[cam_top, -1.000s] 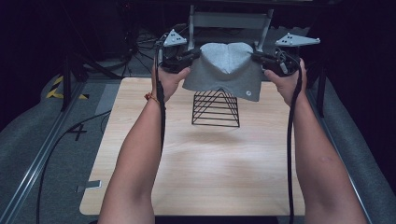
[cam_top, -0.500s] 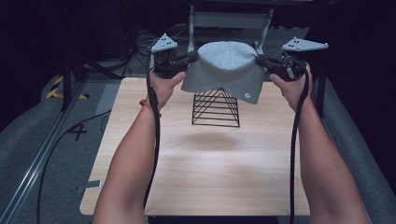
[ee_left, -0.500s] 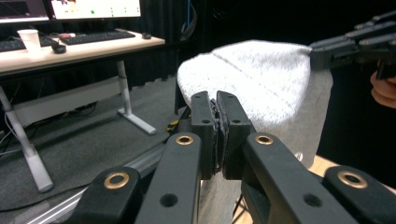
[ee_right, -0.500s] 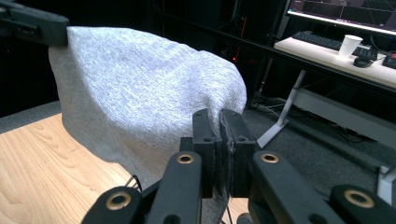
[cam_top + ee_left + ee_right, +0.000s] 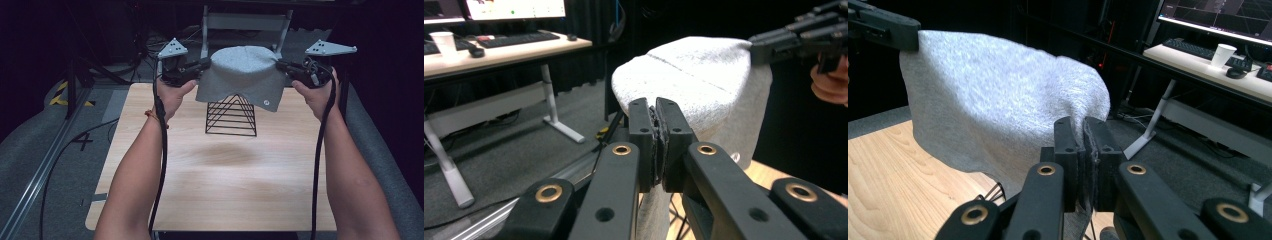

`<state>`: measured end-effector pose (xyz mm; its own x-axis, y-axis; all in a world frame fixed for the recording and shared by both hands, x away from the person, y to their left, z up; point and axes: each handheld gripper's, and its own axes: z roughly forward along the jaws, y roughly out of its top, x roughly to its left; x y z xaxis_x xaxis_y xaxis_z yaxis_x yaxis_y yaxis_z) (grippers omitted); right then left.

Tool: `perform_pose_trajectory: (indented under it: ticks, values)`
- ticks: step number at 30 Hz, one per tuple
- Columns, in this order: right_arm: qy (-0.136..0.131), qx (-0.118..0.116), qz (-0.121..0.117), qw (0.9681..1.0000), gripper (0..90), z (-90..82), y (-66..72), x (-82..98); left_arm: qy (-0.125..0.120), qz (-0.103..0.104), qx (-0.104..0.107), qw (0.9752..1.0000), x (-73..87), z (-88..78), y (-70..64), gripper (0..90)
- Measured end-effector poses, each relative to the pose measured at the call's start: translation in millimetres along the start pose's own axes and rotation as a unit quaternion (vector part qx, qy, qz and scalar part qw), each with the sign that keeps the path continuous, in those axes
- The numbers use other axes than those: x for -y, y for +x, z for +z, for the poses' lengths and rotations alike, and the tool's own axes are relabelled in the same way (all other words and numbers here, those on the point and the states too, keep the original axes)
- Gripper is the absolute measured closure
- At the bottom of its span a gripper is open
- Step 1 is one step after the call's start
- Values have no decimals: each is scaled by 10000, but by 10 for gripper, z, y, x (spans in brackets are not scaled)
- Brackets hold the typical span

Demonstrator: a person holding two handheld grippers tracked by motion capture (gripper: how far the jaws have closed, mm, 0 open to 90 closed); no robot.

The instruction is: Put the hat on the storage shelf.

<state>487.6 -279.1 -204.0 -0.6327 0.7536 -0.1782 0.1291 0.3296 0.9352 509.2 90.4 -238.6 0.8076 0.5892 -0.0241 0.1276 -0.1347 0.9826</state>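
Two grippers clamp one grey knit cap (image 5: 243,75) by opposite edges: the left gripper (image 5: 200,66) and right gripper (image 5: 284,66) each have jaws pinched tight on the fabric, stretching it in the air over the black wire stand (image 5: 231,115) at the far end of the wooden table (image 5: 220,190). Compared with a second ago, the cap is spread wider and sits rounder. The gripper views add a desk with a keyboard (image 5: 516,38) and paper cup (image 5: 1222,55).

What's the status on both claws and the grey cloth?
Left claw and right claw shut on grey cloth. Cloth held spread above black wire rack. Nothing in the way.
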Motion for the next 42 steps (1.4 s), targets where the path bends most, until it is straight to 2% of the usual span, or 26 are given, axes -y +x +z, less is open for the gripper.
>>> perform_pose_trajectory:
  ticks: [6, 11, 14, 17, 22, 25, 28, 32, 35, 39, 40, 41, 42]
  values:
    - [3, -67, 1, 10000, 856, -21, 12, 100, -24, -36, 124, 9999, 141, -45, -5, 868]
    - [-38, -182, -36, 9998, 856, -59, 51, 135, -84, -83, 199, 9997, 165, -105, -5, 868]
    - [-58, -214, -62, 9997, 856, -84, 79, 131, -58, -11, 203, 9998, 182, -126, -24, 868]
    - [6, -217, -146, 9997, 855, -69, 96, 173, 120, 112, 138, 9998, 264, -97, -27, 868]
    - [164, -226, -120, 9995, 854, 33, 120, 317, 239, 61, 52, 9997, 437, -21, 11, 867]
    - [206, -237, -114, 9994, 851, 79, 119, 371, 423, 96, -22, 9991, 519, 27, 24, 866]
    - [306, -220, -129, 9992, 864, 128, 112, 457, 552, 38, -69, 9984, 658, 87, 49, 864]
    - [371, -287, -13, 9989, 877, 187, 84, 616, 819, 2, -114, 9966, 875, 180, 65, 863]
    - [602, -318, 44, 9977, 881, 280, 99, 788, 987, -88, -155, 9950, 1054, 264, 87, 863]
    - [710, -369, 154, 9967, 877, 344, 117, 940, 1262, -89, -129, 9919, 1210, 350, 86, 851]
    - [719, -385, 179, 9965, 876, 351, 123, 965, 1291, -19, -131, 9915, 1239, 368, 92, 845]
    - [719, -413, 199, 9964, 876, 357, 129, 990, 1380, -98, -160, 9902, 1264, 376, 79, 835]
    - [758, -408, 198, 9961, 875, 363, 137, 1012, 1363, -45, -199, 9905, 1285, 387, 85, 824]
